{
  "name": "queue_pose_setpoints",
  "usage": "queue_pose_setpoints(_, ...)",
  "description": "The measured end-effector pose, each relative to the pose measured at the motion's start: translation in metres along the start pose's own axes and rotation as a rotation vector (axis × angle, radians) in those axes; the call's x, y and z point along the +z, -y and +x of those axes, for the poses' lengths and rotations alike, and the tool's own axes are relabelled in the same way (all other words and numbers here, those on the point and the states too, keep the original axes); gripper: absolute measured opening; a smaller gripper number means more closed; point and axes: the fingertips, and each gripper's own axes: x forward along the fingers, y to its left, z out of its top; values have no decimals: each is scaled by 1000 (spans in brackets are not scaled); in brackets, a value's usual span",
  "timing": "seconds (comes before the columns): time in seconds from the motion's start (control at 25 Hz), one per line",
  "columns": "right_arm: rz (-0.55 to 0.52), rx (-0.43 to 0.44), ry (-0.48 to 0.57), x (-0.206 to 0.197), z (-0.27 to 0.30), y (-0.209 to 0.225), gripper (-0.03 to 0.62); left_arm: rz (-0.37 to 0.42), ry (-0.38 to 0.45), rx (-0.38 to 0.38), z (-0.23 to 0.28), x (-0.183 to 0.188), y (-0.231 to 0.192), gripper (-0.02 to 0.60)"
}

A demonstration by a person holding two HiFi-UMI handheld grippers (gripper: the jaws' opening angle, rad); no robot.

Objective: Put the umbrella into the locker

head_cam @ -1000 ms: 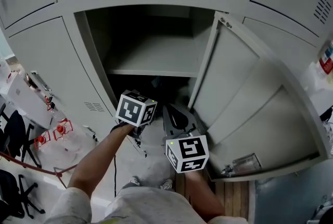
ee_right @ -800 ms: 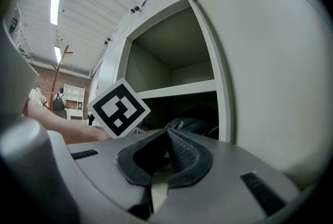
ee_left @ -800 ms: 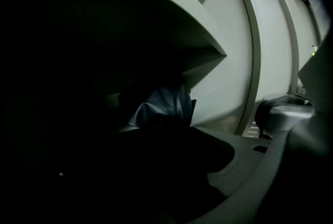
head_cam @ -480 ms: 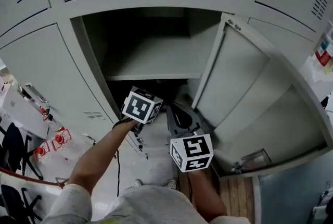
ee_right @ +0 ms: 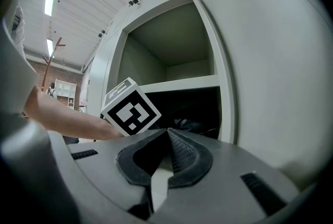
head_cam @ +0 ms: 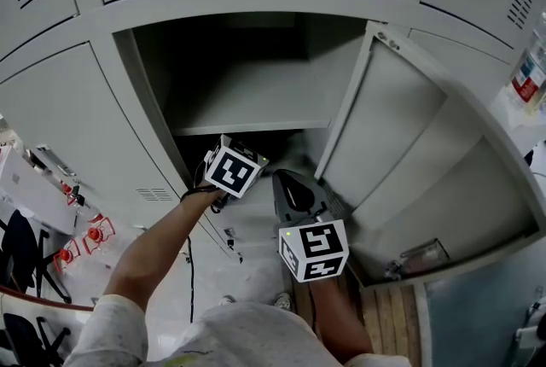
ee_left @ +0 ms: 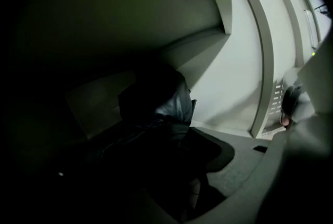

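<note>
The left tool (head_cam: pixel 230 169) reaches into the grey metal locker (head_cam: pixel 141 101), just under its flat grey shelf (head_cam: pixel 247 109). It is held out on the person's bare left forearm (head_cam: pixel 158 246). The left gripper view looks into that dim lower compartment. There the black folded umbrella (ee_left: pixel 169 106) lies inside, its glossy fabric bunched against the pale back wall. The folds run right down to the tool's tips, and the jaws are clenched on the umbrella. Only 1 of the 2 jaws is clear, as the other is lost in shadow.

The right tool (head_cam: pixel 294 190) hangs just outside the opening, beside the left one and a little lower. Its own view shows the 2 ridged pads (ee_right: pixel 179 152) pressed together at the tips with nothing between them. Past them the umbrella is a dark lump below the shelf. The locker door (head_cam: pixel 401 143) stands swung wide to the right.
</note>
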Motion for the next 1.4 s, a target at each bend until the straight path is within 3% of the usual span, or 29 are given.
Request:
queue_pose_setpoints(0.44, -14, -10, -5, -2, -6, -3, 3, 139, -27, 81, 6, 0, -8, 256)
queue_pose_setpoints(0.8, -27, -3, -19, -7, -6, -8, 3, 264, -111, 175, 19, -7, -18, 256)
queue_pose_setpoints(1.24, -27, -20, -34, -11, -6, -1, 3, 290, -150, 203, 31, -15, -23, 256)
queue_pose_setpoints(1.4, -25, -26, -39, -13, -6, 1, 3, 340, -173, 220, 35, -20, -24, 256)
